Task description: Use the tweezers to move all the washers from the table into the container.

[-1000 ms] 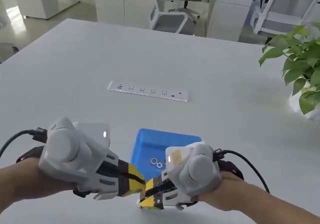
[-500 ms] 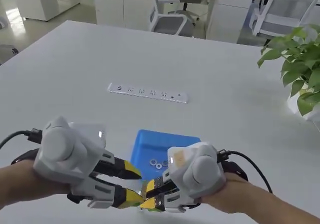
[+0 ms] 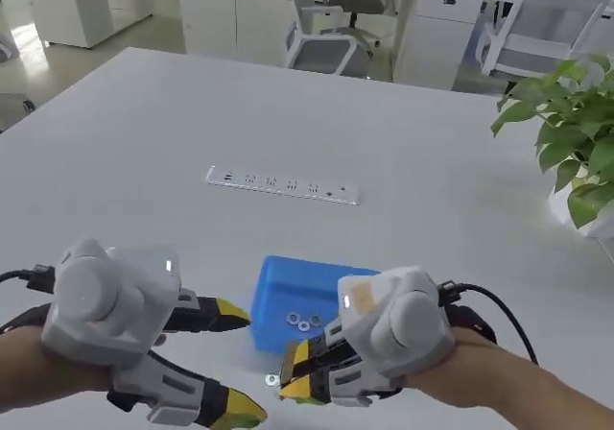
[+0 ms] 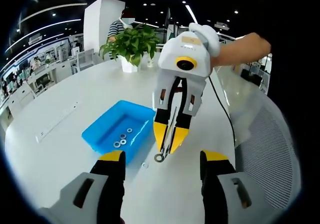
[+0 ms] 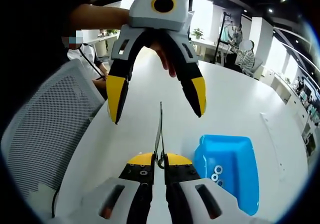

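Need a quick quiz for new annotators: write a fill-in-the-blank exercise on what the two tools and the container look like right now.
1. The right tool is shut on the ___.
2. The jaws of the left tool stand ___.
3. Some washers already lie in a ___ container.
Missing words: tweezers; open; blue.

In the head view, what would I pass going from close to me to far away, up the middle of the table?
right gripper with the tweezers → blue container → white power strip → office chair
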